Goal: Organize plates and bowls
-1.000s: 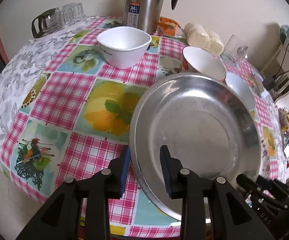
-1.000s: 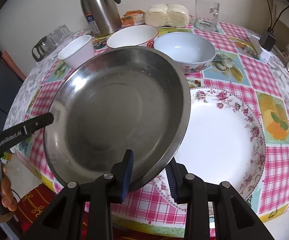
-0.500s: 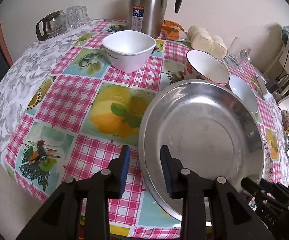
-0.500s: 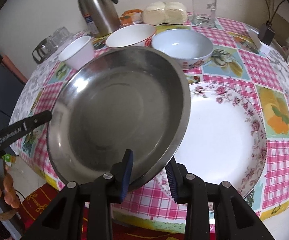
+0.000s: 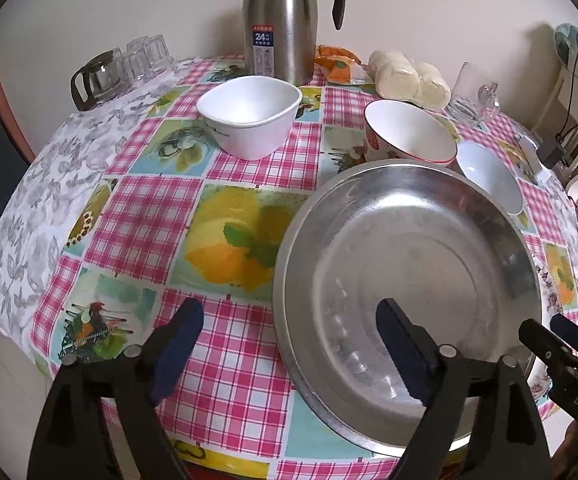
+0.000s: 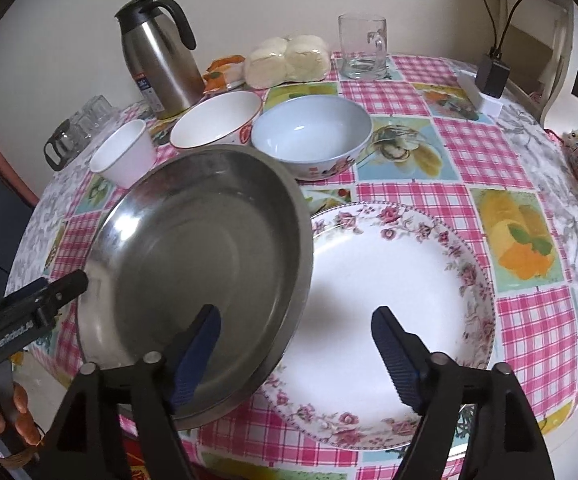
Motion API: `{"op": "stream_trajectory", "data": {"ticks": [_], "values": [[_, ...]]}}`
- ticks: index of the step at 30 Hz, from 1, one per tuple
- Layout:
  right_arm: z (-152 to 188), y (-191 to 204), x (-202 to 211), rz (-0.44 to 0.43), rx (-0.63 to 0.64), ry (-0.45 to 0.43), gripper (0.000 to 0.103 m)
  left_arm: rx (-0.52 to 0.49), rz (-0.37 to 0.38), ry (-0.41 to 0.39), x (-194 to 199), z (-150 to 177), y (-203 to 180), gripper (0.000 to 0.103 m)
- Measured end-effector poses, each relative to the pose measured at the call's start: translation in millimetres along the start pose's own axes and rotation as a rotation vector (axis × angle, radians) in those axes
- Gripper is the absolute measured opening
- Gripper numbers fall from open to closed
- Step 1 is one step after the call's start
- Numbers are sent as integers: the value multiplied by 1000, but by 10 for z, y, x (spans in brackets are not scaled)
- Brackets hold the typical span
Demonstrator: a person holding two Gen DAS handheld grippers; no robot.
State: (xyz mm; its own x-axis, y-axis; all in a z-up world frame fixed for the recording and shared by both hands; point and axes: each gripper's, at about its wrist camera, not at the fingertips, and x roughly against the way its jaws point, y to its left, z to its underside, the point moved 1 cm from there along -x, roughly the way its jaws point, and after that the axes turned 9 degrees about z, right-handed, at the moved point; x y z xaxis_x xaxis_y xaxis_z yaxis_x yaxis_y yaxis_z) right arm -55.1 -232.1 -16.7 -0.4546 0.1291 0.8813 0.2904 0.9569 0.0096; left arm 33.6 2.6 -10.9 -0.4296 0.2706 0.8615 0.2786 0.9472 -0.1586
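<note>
A steel plate (image 5: 409, 264) (image 6: 197, 264) lies on the table, its right edge resting on a floral china plate (image 6: 401, 300). My left gripper (image 5: 289, 344) is open, its fingers straddling the steel plate's left rim. My right gripper (image 6: 297, 352) is open, straddling the steel plate's right rim above the floral plate. Behind stand a white square bowl (image 5: 249, 114) (image 6: 123, 158), a red-rimmed bowl (image 5: 409, 136) (image 6: 215, 124) and a pale blue bowl (image 5: 489, 176) (image 6: 311, 136).
A steel thermos jug (image 5: 279, 20) (image 6: 161, 56), a bag of buns (image 5: 409, 76) (image 6: 289, 60), a glass mug (image 6: 363, 46), and a glass pot with cups (image 5: 117, 68) stand at the back. A charger (image 6: 493, 72) lies far right.
Both grippers have opened and let go of the steel plate, which has settled onto the table and the floral plate's edge.
</note>
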Motion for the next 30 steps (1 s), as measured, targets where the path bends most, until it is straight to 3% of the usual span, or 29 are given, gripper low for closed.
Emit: {"op": "stream_trajectory", "data": {"ticks": [10, 19, 24, 30], "values": [[-34, -77, 39, 10, -11, -39, 101, -2, 21, -70, 87, -33, -58, 101], [-118, -491, 111, 45, -126, -85, 103, -21, 156, -136, 186, -55, -278, 103], [-104, -863, 92, 73, -223, -76, 103, -52, 227, -124, 215, -40, -486, 103], [-33, -1273, -30, 96, -325, -23, 103, -109, 259, -89, 185, 45, -820, 103]]}}
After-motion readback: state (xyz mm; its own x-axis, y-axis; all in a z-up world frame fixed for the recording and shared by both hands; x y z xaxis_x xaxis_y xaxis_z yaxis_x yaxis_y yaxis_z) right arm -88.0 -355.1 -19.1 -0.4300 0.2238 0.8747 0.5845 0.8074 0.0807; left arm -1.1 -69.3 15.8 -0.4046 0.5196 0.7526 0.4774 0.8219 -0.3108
